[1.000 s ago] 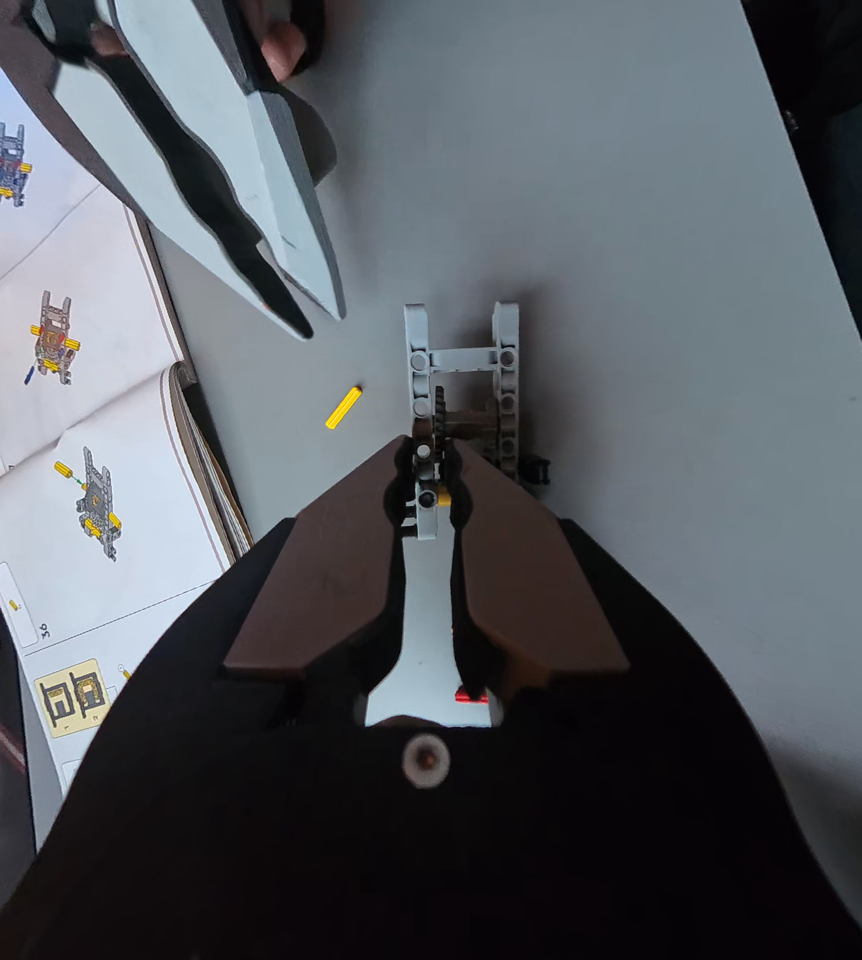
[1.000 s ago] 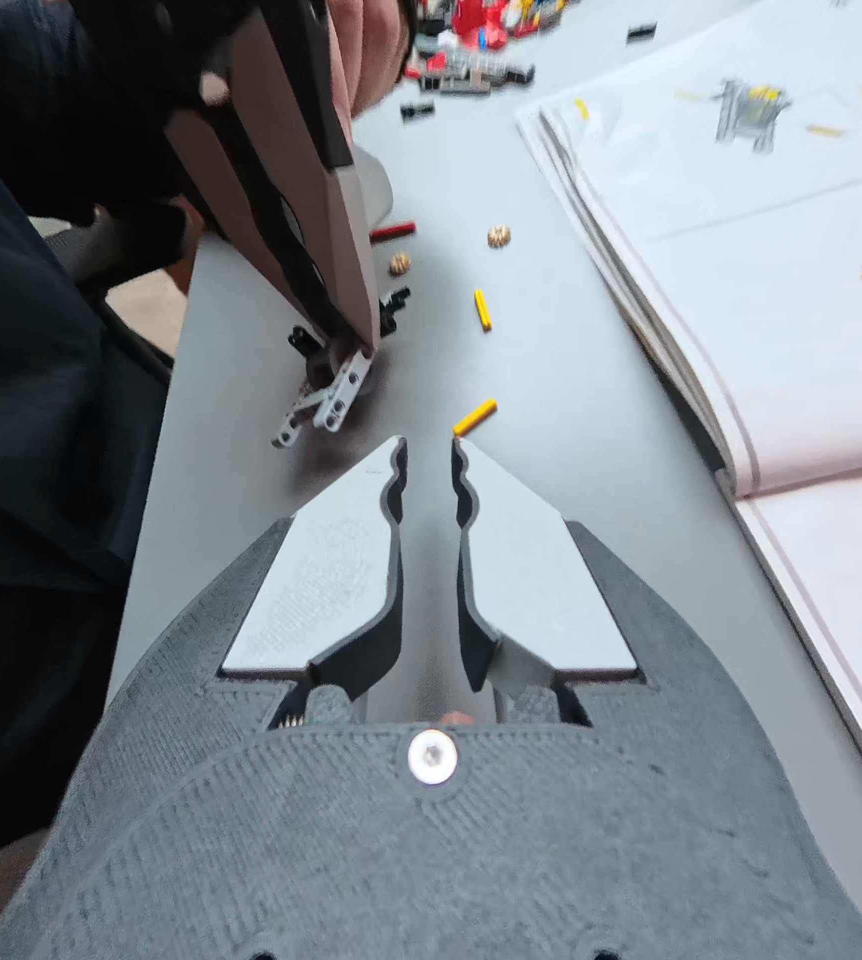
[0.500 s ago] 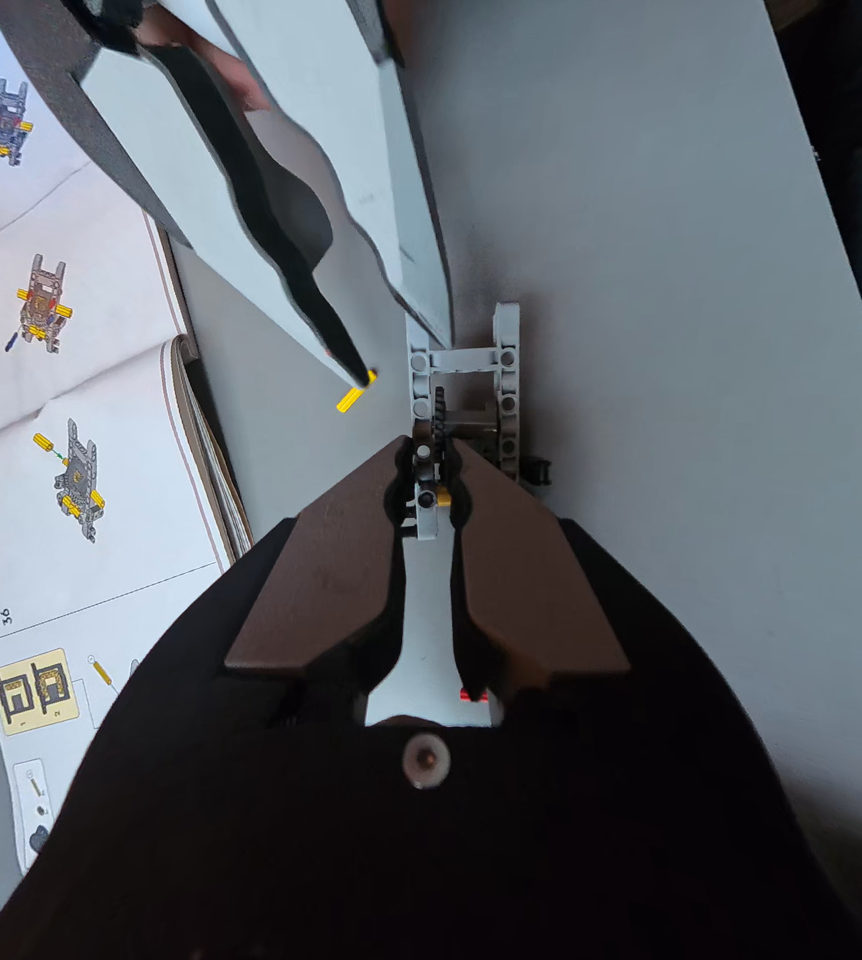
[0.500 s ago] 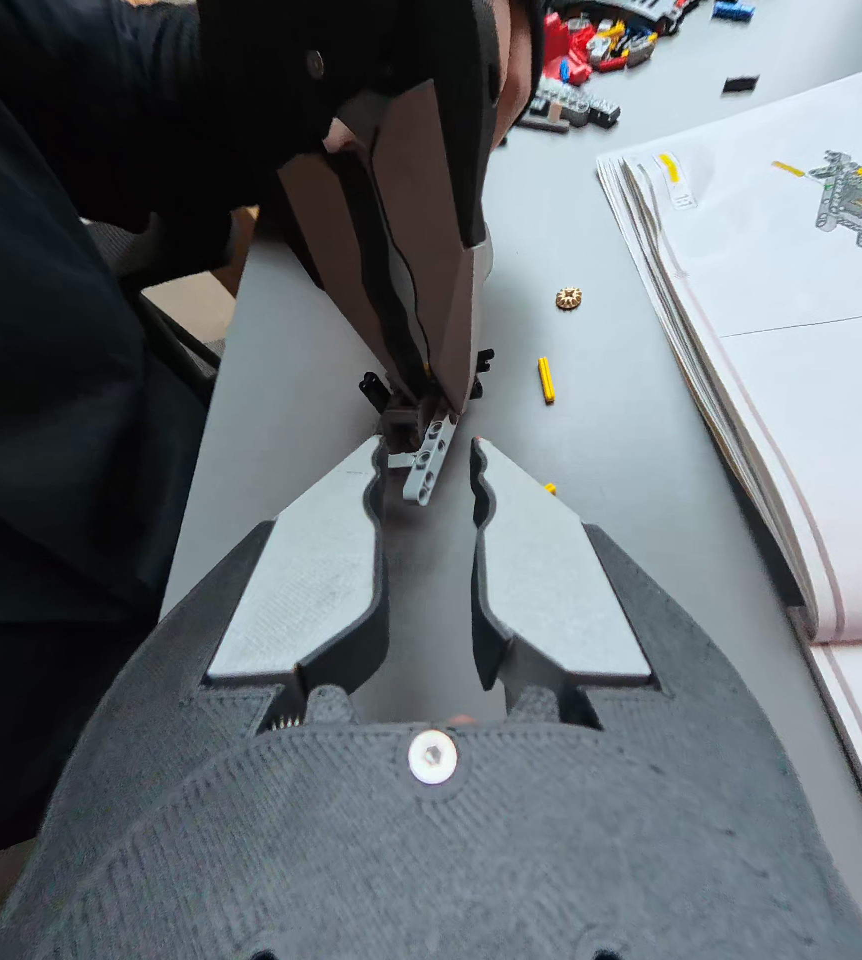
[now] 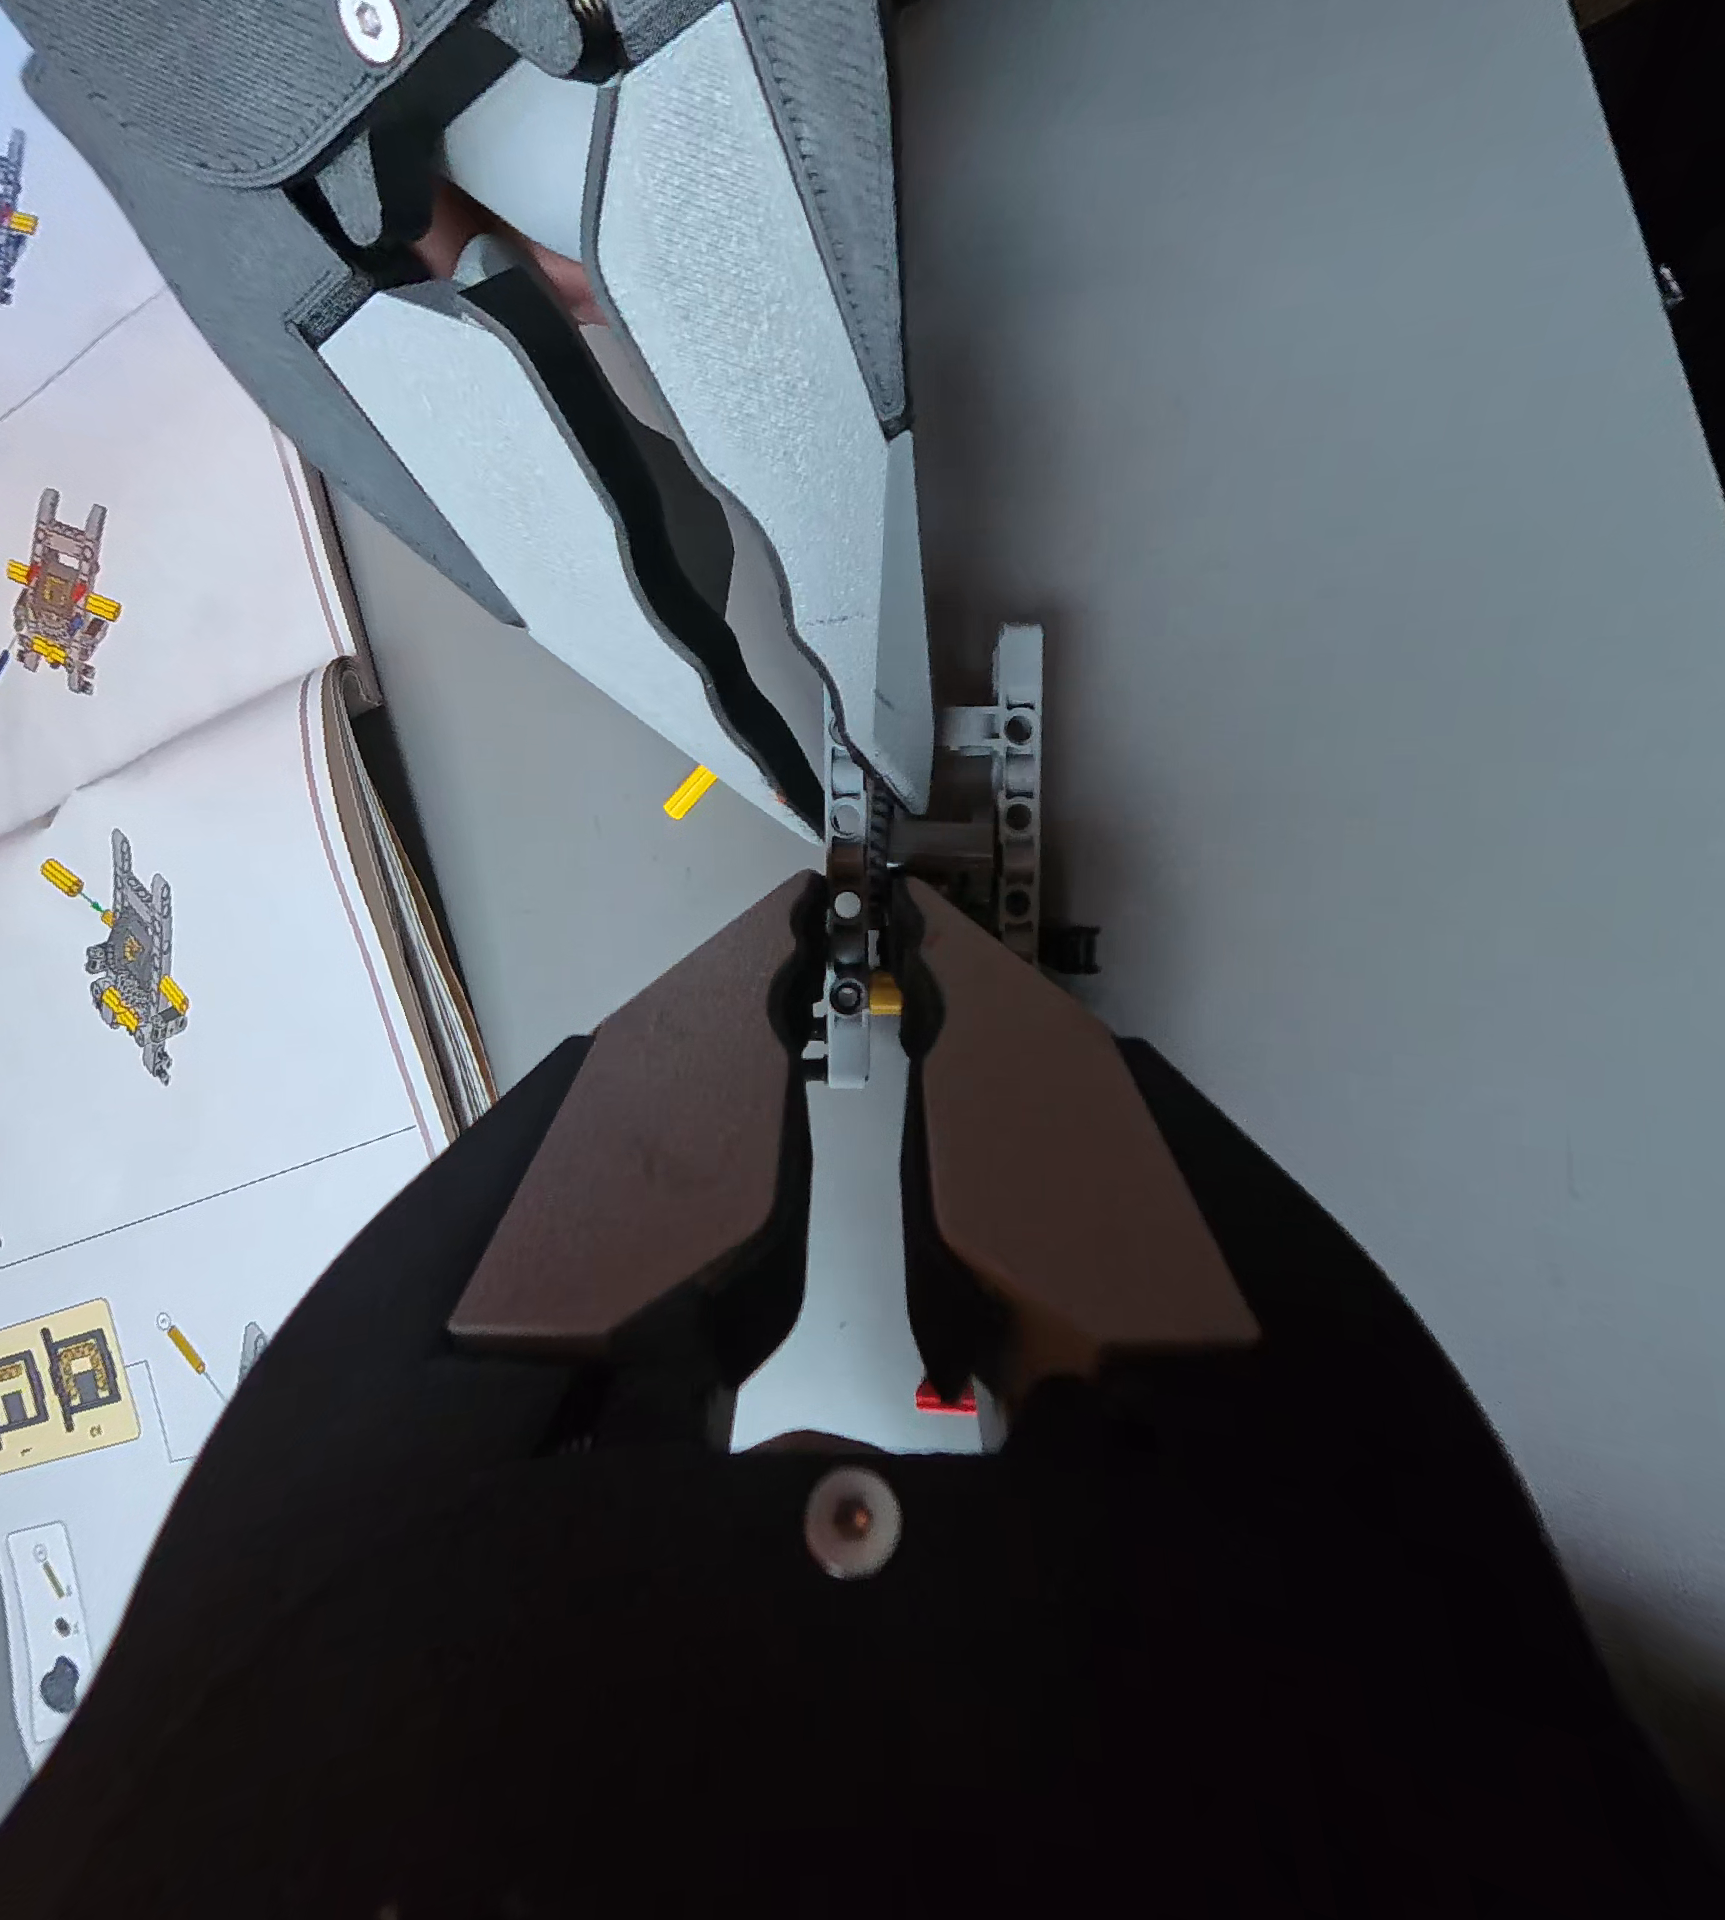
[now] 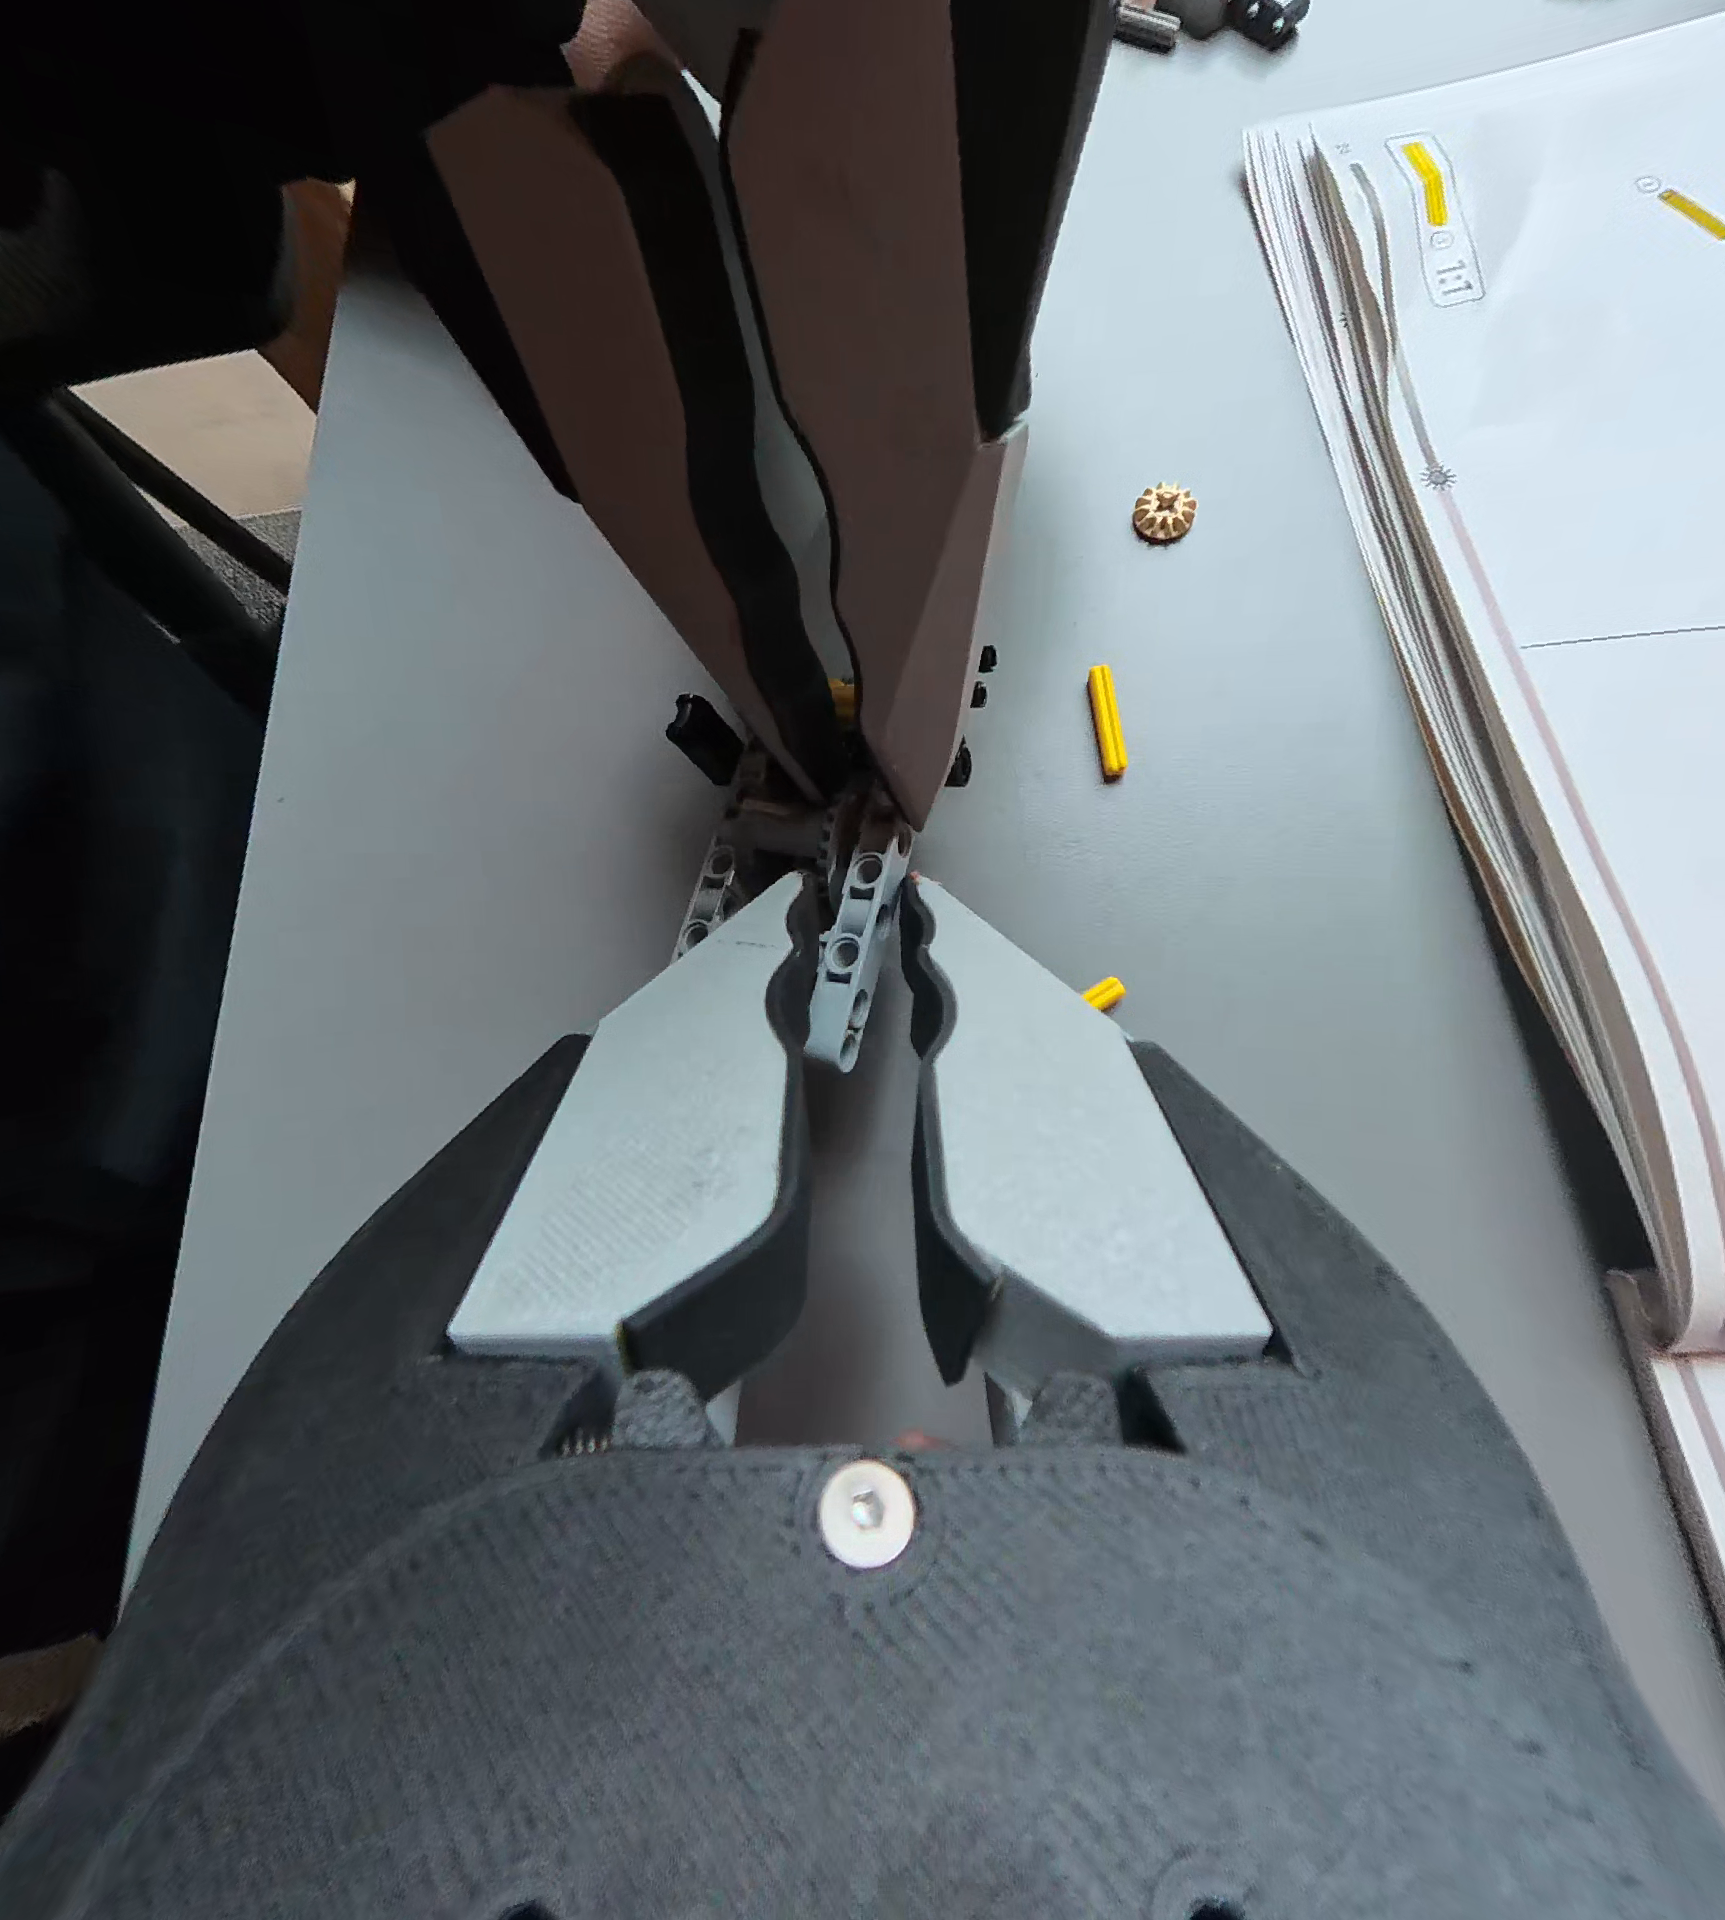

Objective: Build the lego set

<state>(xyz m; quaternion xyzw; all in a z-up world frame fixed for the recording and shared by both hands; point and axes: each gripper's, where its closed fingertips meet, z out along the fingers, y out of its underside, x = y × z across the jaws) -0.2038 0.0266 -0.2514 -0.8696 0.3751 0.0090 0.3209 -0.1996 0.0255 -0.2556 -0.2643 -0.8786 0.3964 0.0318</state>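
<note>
A grey lego frame [image 5: 1019,790] of two long beams and a crossbar, with a black gear and black pins, lies on the grey table. My left gripper [image 5: 858,914], with brown fingers, is shut on the near end of its left beam. My right gripper [image 5: 868,816], with pale grey fingers, comes in from the far left and has its tips closed on the other end of the same beam. In the right wrist view the beam [image 6: 842,987] sits between the right gripper's [image 6: 855,894] tips, with the left gripper [image 6: 863,810] opposite.
An open instruction booklet [image 5: 110,727] lies left of the frame; in the right wrist view it [image 6: 1616,623] is on the right. A yellow axle [image 6: 1105,722], a short yellow piece [image 6: 1104,992] and a tan gear [image 6: 1164,512] lie loose between. The table edge [image 6: 297,727] is close. From the left gripper's tips to the tan gear [image 6: 1164,512] is close to 9 cm.
My right gripper has moved in from beside the loose yellow piece to the frame and narrowed its jaws onto the beam's far end. The left gripper and frame have stayed put.
</note>
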